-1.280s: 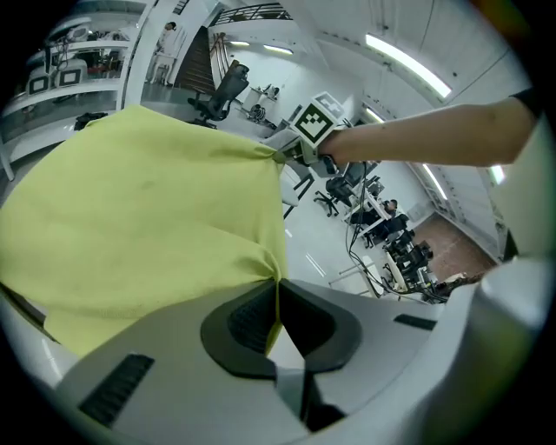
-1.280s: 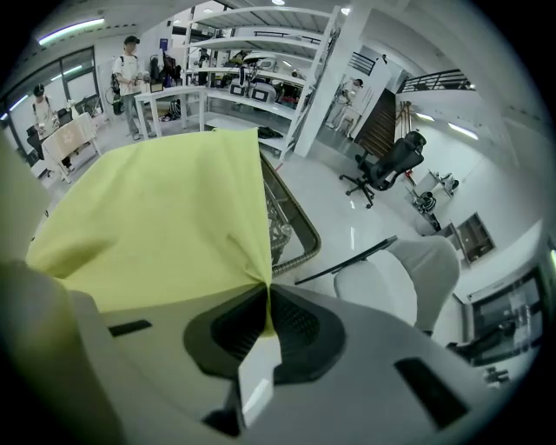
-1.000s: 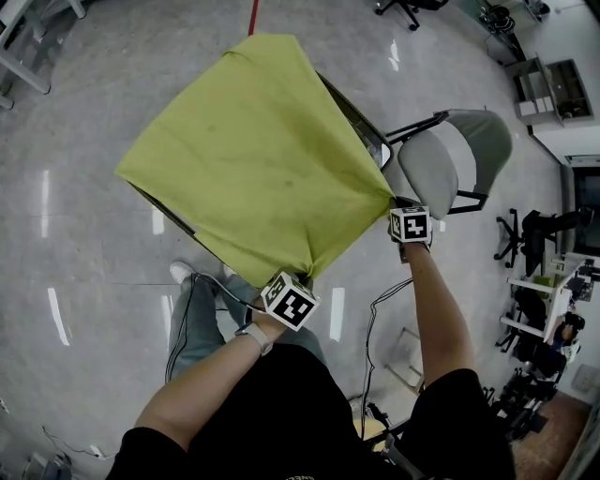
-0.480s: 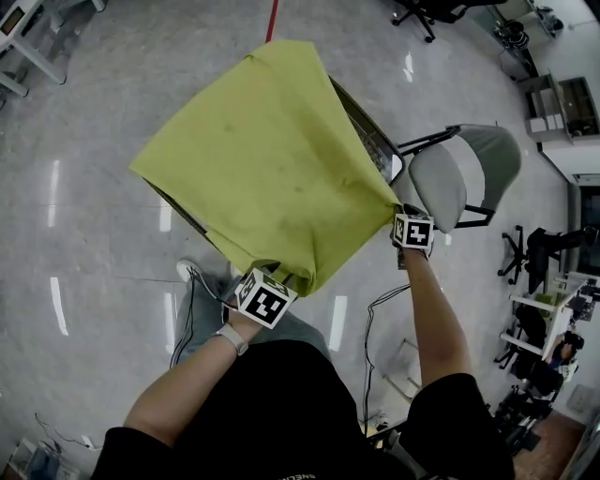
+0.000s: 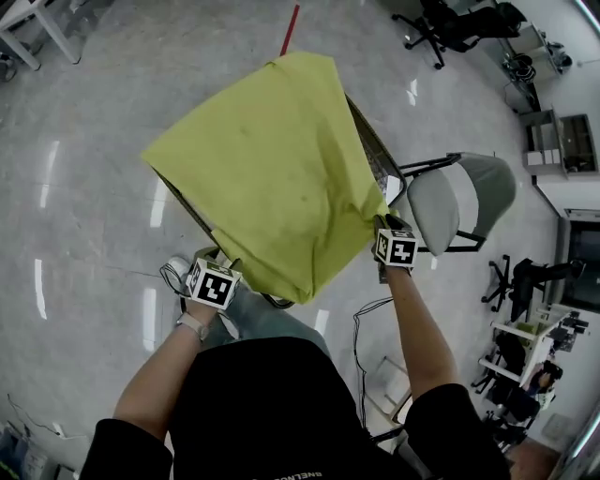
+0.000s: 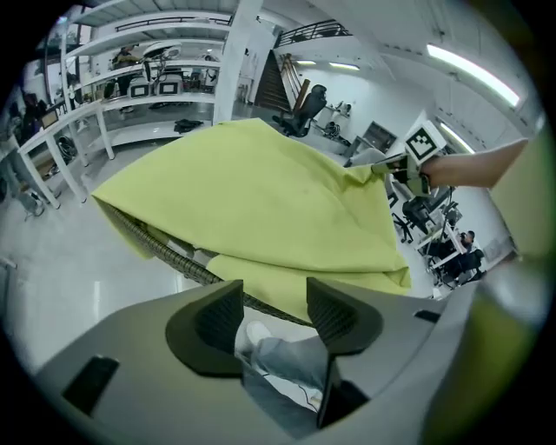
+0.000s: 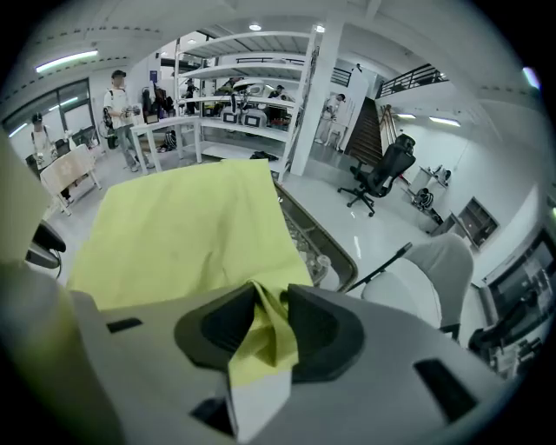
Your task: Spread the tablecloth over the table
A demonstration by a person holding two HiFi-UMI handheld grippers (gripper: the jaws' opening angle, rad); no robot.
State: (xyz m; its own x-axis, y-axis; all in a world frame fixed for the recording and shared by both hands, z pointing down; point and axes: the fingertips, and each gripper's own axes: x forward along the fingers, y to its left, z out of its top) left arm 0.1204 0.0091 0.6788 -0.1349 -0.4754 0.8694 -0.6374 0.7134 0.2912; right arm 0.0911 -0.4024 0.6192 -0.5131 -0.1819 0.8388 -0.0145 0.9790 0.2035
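The yellow-green tablecloth (image 5: 272,159) lies draped over the table (image 5: 371,150), and its near edge hangs off the front. My left gripper (image 5: 217,274) is at the cloth's near left, apart from it. Its jaws have just been opening and now stand open (image 6: 274,300); between them only a trouser leg and a shoe show. My right gripper (image 5: 382,227) is at the cloth's near right corner. Its jaws have just been opening too, and that cloth corner (image 7: 265,326) still lies loosely between them. The left gripper view shows the table's woven rim (image 6: 161,252) under the cloth (image 6: 261,191).
A grey folding chair (image 5: 459,192) stands close to the table's right side, also in the right gripper view (image 7: 434,269). Office chairs (image 5: 450,23) and shelving are farther off. Cables (image 5: 361,319) trail on the glossy floor near my feet. People stand at benches (image 7: 117,104) in the background.
My left gripper has let go of the cloth's near corner and swung away to the left, jaws opened. The freed corner now hangs down. The right gripper shifted slightly and its jaws parted.
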